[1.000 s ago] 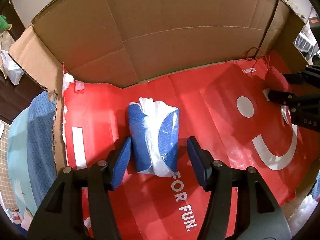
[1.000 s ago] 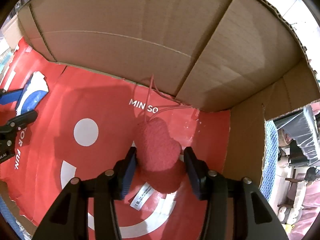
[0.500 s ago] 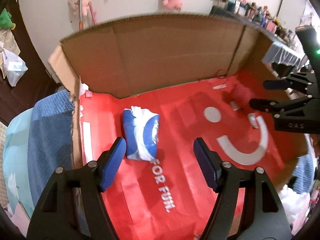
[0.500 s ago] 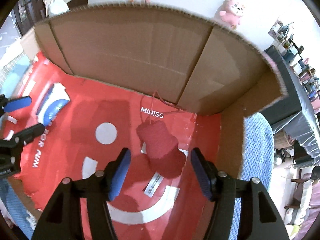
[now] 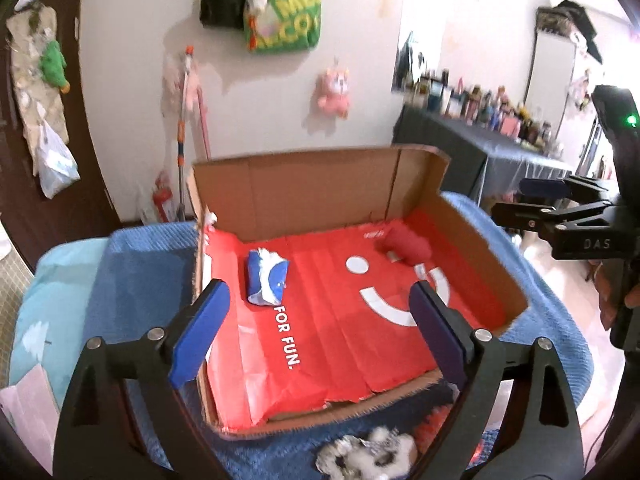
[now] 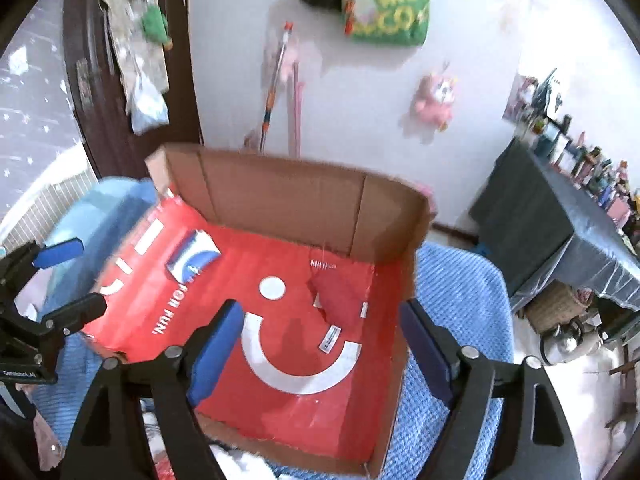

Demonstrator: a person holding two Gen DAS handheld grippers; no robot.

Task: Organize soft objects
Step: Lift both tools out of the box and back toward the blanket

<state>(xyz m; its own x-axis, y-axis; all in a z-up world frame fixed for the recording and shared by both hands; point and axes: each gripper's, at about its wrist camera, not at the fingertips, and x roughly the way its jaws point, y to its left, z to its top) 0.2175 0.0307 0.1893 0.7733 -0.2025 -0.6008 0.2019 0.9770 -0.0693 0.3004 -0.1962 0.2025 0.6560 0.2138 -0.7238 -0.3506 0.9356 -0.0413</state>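
A cardboard box lined with a red bag sits on a blue blanket. A blue and white soft packet lies at the box's left. A red heart-shaped plush lies at the right rear. My left gripper is open and empty, raised above the box's near edge; it also shows in the right wrist view. My right gripper is open and empty, raised above the box's near right; it also shows in the left wrist view.
A white fluffy thing lies on the blue blanket in front of the box. A dark covered table with several small items stands at the right. A green bag and a pink plush hang on the wall.
Both grippers let go of their objects, opened wide and pulled up and back out of the box. The packet and the heart plush stay on the red liner.
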